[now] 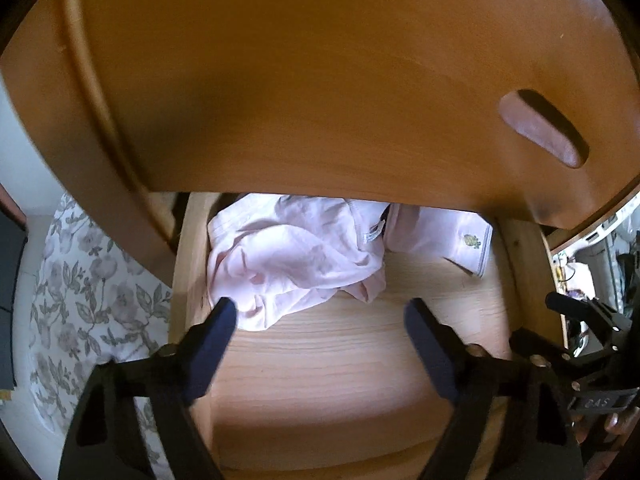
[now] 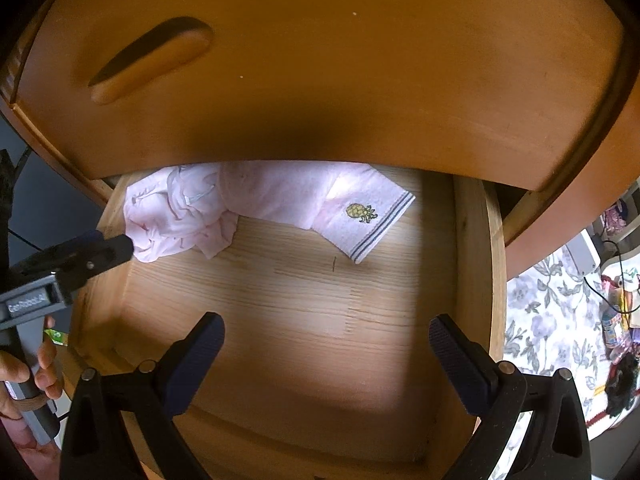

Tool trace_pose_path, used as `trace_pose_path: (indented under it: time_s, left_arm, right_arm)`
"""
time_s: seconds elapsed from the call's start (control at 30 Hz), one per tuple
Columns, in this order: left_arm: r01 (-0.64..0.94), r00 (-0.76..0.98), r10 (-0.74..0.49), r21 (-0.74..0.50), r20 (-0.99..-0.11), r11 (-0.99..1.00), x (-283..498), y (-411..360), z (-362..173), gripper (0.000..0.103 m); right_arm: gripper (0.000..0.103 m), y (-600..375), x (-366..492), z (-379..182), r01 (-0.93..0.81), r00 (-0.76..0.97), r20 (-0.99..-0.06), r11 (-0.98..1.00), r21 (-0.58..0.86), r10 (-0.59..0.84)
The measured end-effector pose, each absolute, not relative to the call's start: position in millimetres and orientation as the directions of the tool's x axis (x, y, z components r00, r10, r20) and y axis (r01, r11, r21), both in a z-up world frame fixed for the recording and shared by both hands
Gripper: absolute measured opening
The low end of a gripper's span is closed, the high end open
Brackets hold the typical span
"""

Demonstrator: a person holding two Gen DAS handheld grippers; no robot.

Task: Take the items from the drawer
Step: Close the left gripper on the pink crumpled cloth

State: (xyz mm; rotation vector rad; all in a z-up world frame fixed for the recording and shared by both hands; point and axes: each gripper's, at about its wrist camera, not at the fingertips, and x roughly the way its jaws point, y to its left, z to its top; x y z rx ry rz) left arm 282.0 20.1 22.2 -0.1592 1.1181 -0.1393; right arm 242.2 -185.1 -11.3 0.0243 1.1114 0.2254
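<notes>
Pale-wood open drawer holds a crumpled pink cloth and a pink folded towel with a pineapple emblem. Left gripper has its jaws apart, the left fingertip touching the cloth's edge. Right gripper also stands spread, both items well ahead of it.
</notes>
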Motion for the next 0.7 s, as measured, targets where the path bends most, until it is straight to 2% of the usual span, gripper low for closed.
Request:
trace_pose_path:
  time_s: [0.3, 0.4, 0.63, 0.7]
  left_arm:
    - [-0.055, 0.4, -0.189, -0.229, -0.897, 0.972, 305, 22, 10, 0.075]
    - [-0.105, 0.386, -0.209, -0.268, -0.898, 0.958, 311, 24, 3, 0.068]
    - [-0.151, 0.369, -0.244, -0.317, -0.897, 0.936, 321, 20, -7, 0.062]
    - [-0.159, 0.374, -0.242, -0.319, -0.895, 0.934, 321, 19, -6, 0.055]
  right_arm:
    - [0.103, -185, 244, -14, -0.175, 0.417, -0.885, 0.974, 0.143, 0.204]
    - [0.103, -185, 243, -14, -0.175, 0.416, -0.885, 0.973, 0.147, 0.209]
    - [0.103, -184, 243, -16, -0.178, 0.412, -0.885, 0.972, 0.154, 0.216]
    - [0.103, -184, 244, -16, -0.176, 0.412, -0.885, 0.972, 0.157, 0.218]
